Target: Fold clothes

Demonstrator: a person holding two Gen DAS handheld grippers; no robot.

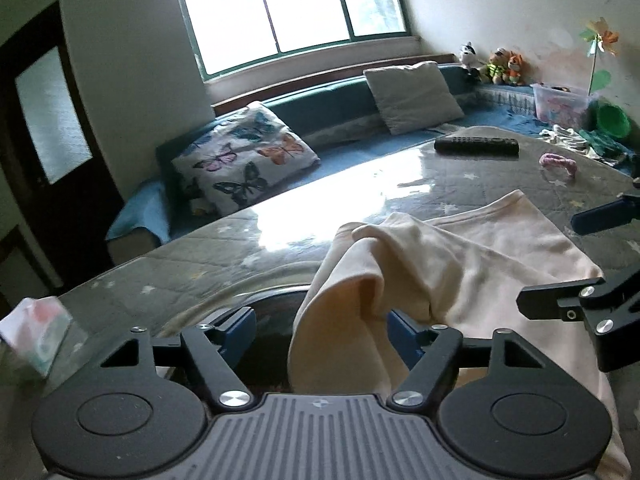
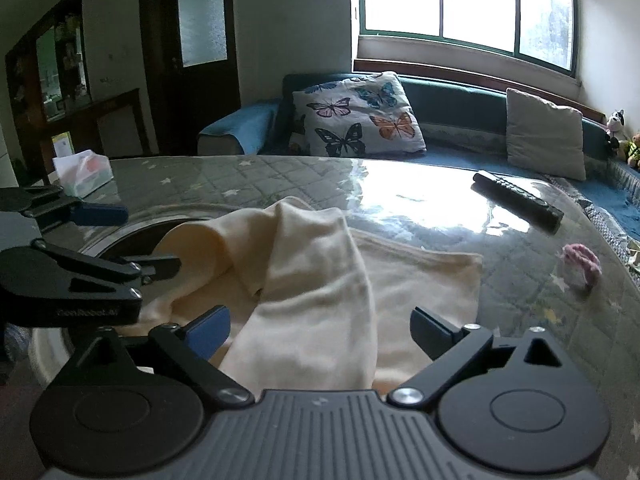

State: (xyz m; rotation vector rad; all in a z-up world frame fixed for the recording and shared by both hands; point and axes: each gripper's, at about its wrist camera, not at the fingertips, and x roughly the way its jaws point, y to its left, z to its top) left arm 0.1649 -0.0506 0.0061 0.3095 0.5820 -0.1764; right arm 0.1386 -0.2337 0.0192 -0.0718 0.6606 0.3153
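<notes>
A cream garment lies on the grey star-patterned table, with one part raised in a loose fold. In the left wrist view my left gripper is open around the fold's near end; the right blue pad touches the cloth and the left pad stands apart from it. My right gripper is open wide with a strip of the cloth lying between its pads. Each gripper shows in the other's view: the right, the left.
A black remote and a small pink item lie farther out on the table. A tissue pack sits at its left. A sofa with a butterfly cushion stands behind.
</notes>
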